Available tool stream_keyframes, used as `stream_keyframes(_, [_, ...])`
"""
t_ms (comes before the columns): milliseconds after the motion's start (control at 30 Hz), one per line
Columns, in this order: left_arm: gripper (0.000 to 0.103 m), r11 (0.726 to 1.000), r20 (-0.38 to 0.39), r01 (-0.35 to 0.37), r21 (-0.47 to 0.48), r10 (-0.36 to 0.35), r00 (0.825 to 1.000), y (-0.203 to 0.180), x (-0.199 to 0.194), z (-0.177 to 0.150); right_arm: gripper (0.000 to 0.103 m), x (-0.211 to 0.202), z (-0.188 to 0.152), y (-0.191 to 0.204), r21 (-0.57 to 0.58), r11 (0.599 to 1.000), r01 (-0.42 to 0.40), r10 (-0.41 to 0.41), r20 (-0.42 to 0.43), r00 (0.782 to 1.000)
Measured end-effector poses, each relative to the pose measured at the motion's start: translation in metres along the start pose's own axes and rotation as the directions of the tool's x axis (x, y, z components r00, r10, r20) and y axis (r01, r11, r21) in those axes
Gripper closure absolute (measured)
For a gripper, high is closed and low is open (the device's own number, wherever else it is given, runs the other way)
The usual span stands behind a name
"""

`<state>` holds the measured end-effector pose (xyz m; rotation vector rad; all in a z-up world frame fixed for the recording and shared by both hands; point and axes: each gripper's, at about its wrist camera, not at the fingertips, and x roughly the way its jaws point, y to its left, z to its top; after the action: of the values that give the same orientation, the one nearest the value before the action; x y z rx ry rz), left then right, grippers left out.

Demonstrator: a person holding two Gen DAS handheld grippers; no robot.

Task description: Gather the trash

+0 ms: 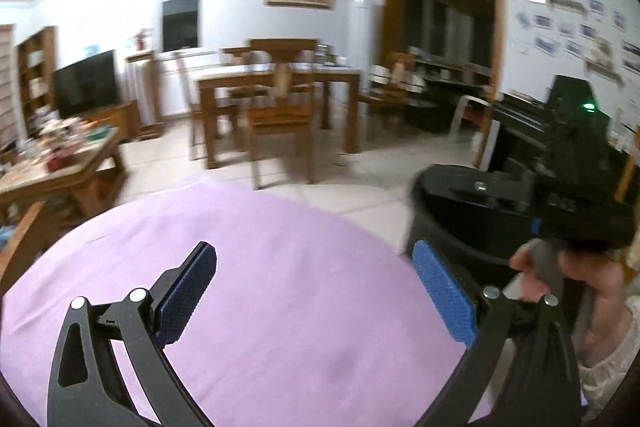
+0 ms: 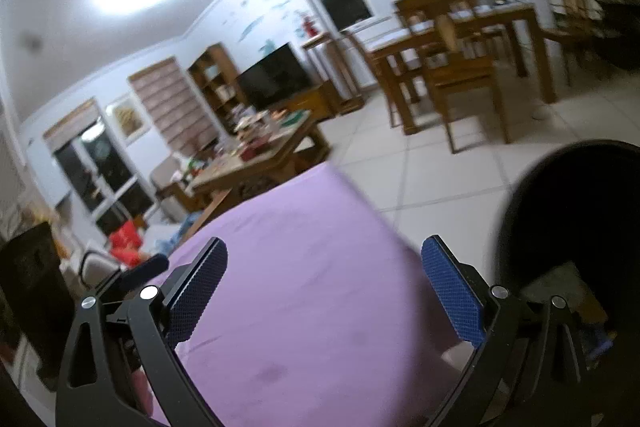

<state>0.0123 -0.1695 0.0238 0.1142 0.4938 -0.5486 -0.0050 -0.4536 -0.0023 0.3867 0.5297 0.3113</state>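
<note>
Left gripper (image 1: 316, 291) over the purple cloth (image 1: 256, 267), jaws spread wide with nothing between the blue pads (image 1: 446, 293). Right gripper (image 2: 324, 291), jaws likewise wide and empty, above the same cloth. A black bin (image 2: 576, 211) stands just beside the cloth's right edge; scraps lie inside it. A hand (image 1: 576, 275) grips the right gripper's handle near the bin. Both views blurred.

Blurred throughout by motion. Round black plastic bin (image 2: 568, 227) cut off at right edge, its contents (image 2: 560, 287) too dim to identify. Cluttered wooden coffee table (image 1: 76, 171) smeared, items indistinct.
</note>
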Motion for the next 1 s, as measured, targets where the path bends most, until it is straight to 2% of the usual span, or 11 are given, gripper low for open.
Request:
stream_keyframes(133, [0.005,0.991,0.018,-0.120,-0.056,0.121,0.992,0.040,-0.015,-0.009,0.007,0.030,-0.008,0.056,-0.070,0.997,-0.028,0.025,-0.039,0.999])
stream_keyframes(300, [0.005,0.960,0.013,-0.248,-0.133,0.251,0.968,0.088,-0.030,-0.023,0.005,0.074,-0.022,0.120,-0.133,0.989,-0.061,0.049,-0.092,0.995])
stream_keyframes(400, [0.005,0.934,0.001,-0.306,-0.183,0.311,0.950,0.111,-0.036,-0.029,0.005,0.096,-0.029,0.144,-0.147,0.987,-0.063,0.048,-0.104,0.993])
stream_keyframes(467, [0.005,0.916,-0.005,-0.342,-0.210,0.349,0.937,0.124,-0.038,-0.032,0.005,0.109,-0.034,0.154,-0.153,0.986,-0.060,0.043,-0.114,0.993])
stream_keyframes(600, [0.005,0.897,-0.016,-0.369,-0.242,0.377,0.926,0.140,-0.041,-0.036,0.005,0.130,-0.040,0.168,-0.174,0.983,-0.050,0.031,-0.112,0.993])
stream_keyframes(767, [0.005,0.878,-0.027,-0.405,-0.255,0.413,0.911,0.149,-0.045,-0.037,0.005,0.137,-0.045,0.167,-0.228,0.973,-0.031,0.011,-0.088,0.996])
stream_keyframes(900, [0.005,0.854,-0.053,-0.444,-0.272,0.448,0.893,0.154,-0.048,-0.041,0.005,0.131,-0.045,0.166,-0.229,0.973,-0.041,0.028,-0.060,0.998])
stream_keyframes(1000, [0.005,0.850,-0.060,-0.438,-0.293,0.441,0.895,0.157,-0.050,-0.043,0.005,0.120,-0.040,0.153,-0.231,0.971,-0.057,0.050,-0.036,0.998])
